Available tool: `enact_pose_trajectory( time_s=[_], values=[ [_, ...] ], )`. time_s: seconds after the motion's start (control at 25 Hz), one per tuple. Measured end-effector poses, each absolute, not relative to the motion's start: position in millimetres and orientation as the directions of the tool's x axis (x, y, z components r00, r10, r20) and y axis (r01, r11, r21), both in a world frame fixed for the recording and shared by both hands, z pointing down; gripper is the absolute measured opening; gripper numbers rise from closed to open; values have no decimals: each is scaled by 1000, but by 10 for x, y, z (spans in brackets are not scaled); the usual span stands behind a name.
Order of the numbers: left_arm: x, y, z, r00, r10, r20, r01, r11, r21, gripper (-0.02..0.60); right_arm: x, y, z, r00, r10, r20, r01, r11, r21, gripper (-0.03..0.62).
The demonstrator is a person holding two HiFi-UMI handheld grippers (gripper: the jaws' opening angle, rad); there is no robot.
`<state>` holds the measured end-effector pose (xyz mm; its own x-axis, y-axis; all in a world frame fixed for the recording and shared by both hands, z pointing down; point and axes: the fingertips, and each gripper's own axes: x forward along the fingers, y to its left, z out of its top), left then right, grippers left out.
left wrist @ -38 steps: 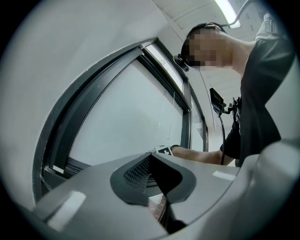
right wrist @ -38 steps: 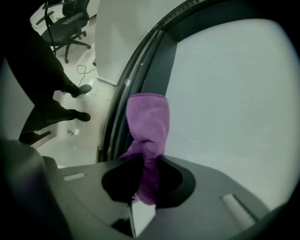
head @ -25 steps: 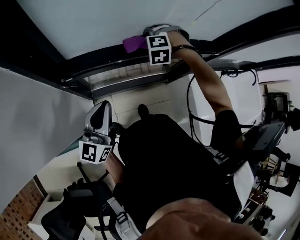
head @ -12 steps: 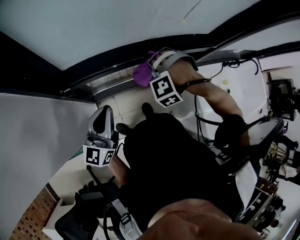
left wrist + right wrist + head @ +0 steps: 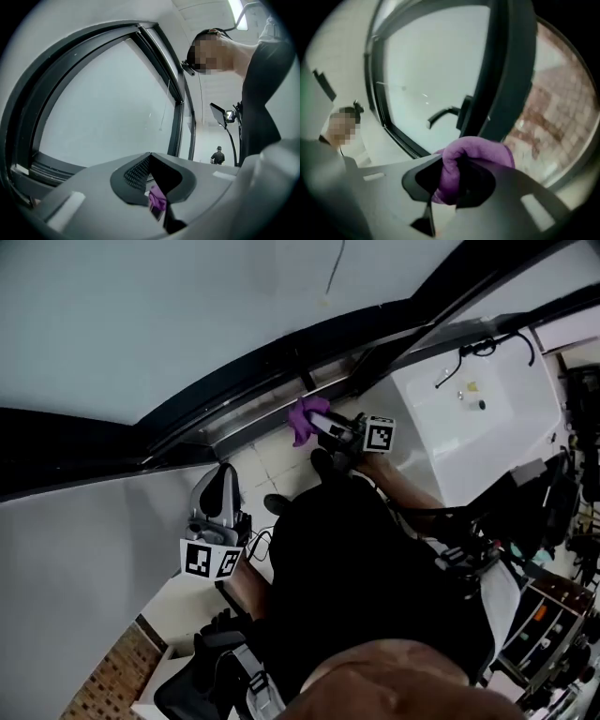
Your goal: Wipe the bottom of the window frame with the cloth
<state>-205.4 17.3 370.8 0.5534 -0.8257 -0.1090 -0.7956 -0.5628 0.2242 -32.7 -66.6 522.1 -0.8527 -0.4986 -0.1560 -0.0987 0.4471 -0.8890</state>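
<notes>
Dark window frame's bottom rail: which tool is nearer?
Right. The right tool, shut on the purple cloth, is up beside the rail; the left tool hangs farther off, by the person's body.

Cloth in right gripper jaws, near window frame bottom; left gripper lower left, apart from frame.

Cloth partly hidden inside right tongs (folds bunched).
</notes>
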Motion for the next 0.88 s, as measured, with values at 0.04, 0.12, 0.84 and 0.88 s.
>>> enact_pose_trajectory(
  time_s=[0.04, 0.12, 0.84, 0.88],
  values=[
    [-2026, 137, 3685, 560, -822, -103, -793, -568, 219, 3, -325, -819, 5107, -813, -559, -163, -198, 529, -825, 63],
    [-1923, 101, 3653, 571, -816, -88, -791, -576, 208, 3, -402, -1095, 4915, -769, -625, -132, -454, 680, -575, 63],
    [-1452, 90, 3664, 588, -809, -3, -794, -578, 188, 3, -552, -913, 4704, -814, -579, -45, -581, 810, 85, 63],
    [-1443, 78, 3675, 590, -807, 0, -793, -580, 188, 3, -509, -761, 4689, -830, -557, -30, -556, 824, 111, 63]
  ],
)
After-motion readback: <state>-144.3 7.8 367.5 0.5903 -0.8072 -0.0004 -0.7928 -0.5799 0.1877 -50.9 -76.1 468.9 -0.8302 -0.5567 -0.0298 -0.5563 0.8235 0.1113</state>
